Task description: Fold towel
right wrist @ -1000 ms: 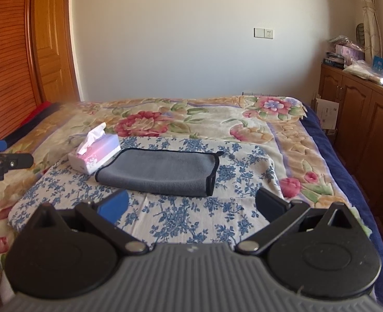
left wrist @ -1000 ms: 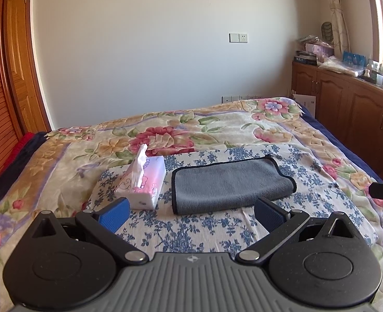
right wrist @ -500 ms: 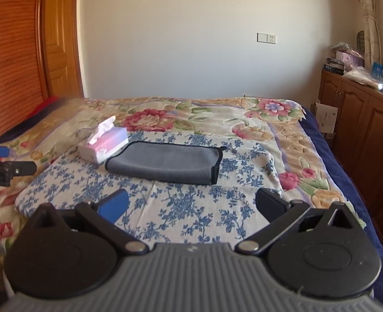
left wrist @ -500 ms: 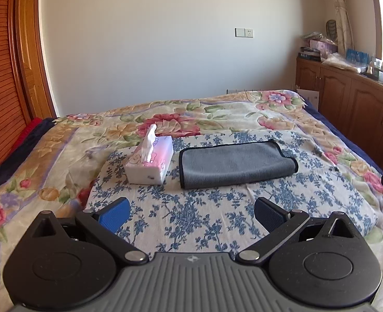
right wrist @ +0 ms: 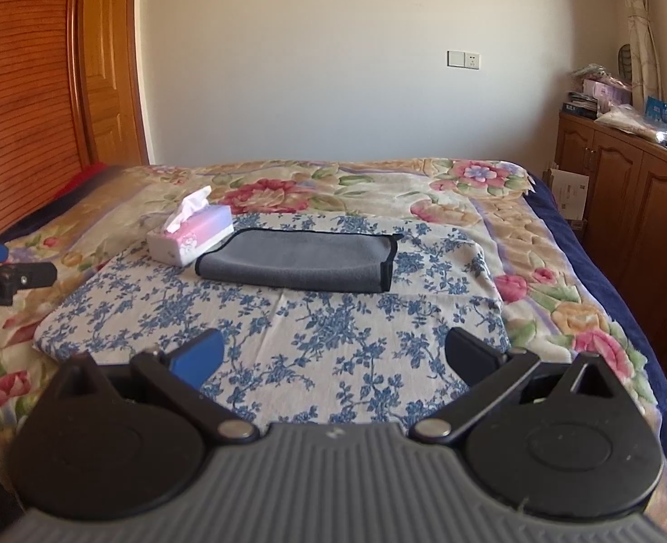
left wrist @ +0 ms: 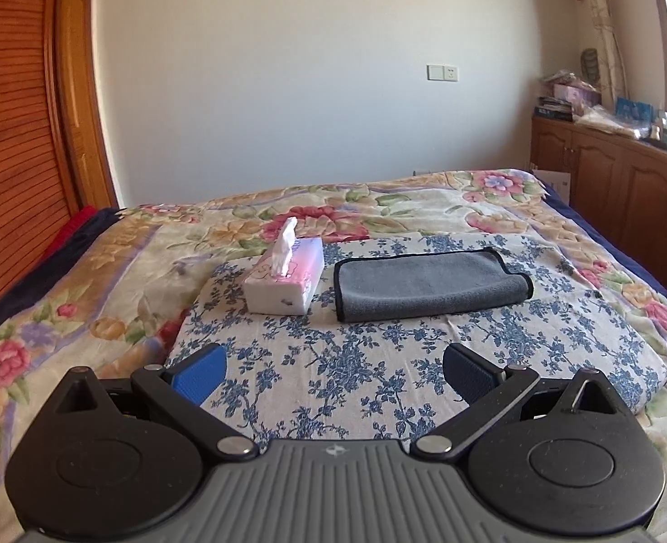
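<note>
since the earlier frames both cameras are sitting farther back from the towel [left wrist: 431, 286], which is showing smaller and higher in each view; more blue-flowered cloth [left wrist: 333, 362] is lying between it and the fingers. the towel itself is lying folded, grey with a dark edge, flat on that cloth, on the bed [left wrist: 107, 280]. taking the towel as landmark: the tissue box [left wrist: 286, 276] is standing just beside its left end, apart from it in the left wrist view and seemingly almost touching its corner in the right wrist view [right wrist: 191, 237], one tissue sticking up from the top. the left gripper [left wrist: 333, 373] is hovering on the near side of the towel, well apart from it, jaws spread wide and nothing between them. the right gripper [right wrist: 333, 357] is hovering likewise on the near side, jaws spread apart, holding nothing. in the right wrist view the left gripper is showing as a dark bar with a blue pad at the left frame edge, left of the towel. the wooden cabinets [right wrist: 627, 190] are standing well to the right of the towel, past the bed edge, cluttered on top. the wooden door [left wrist: 75, 104] is standing far left of the towel, beyond the bed.
</note>
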### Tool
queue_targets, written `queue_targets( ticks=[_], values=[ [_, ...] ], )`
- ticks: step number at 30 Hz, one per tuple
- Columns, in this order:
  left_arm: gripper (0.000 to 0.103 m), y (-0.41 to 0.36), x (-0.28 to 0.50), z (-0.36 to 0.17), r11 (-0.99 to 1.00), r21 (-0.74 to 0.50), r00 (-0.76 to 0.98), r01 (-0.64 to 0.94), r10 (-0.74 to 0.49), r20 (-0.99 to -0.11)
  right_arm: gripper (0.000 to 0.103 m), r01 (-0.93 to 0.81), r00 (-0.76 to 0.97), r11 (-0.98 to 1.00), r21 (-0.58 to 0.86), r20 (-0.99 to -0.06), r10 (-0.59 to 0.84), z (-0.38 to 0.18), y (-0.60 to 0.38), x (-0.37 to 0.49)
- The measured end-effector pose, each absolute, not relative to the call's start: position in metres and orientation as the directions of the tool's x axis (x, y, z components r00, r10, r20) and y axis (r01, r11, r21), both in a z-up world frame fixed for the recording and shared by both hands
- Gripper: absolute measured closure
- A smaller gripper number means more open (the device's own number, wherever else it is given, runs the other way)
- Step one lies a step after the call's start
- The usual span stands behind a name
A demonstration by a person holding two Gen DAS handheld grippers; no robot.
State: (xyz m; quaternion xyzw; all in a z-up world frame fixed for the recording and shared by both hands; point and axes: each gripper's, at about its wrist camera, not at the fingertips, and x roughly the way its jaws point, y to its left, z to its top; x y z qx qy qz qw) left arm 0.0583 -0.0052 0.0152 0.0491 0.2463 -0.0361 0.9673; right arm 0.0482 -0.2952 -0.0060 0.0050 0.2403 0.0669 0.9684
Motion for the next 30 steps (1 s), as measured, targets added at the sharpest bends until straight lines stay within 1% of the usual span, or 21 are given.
queue_targets(
  ticks=[6,17,30],
  values=[
    [0.0,-0.003,0.046,0.007,0.993,0.088,0.889,0.081,-0.032,-0.456,0.0,-0.111,0.879,0.993,0.042,-0.461,0.118,-0.012,-0.297,0.04],
    [0.0,0.001,0.036,-0.005,0.993,0.087,0.895,0.081,-0.034,-0.445,0.0,-0.089,0.895,0.995,0.047,-0.434,0.1,-0.017,-0.301,0.029],
    [0.0,0.002,0.03,-0.004,0.994,0.084,0.916,0.069,-0.03,-0.4,0.0,-0.083,0.931,0.996,0.018,-0.355,0.084,-0.014,-0.301,0.017]
  ],
)
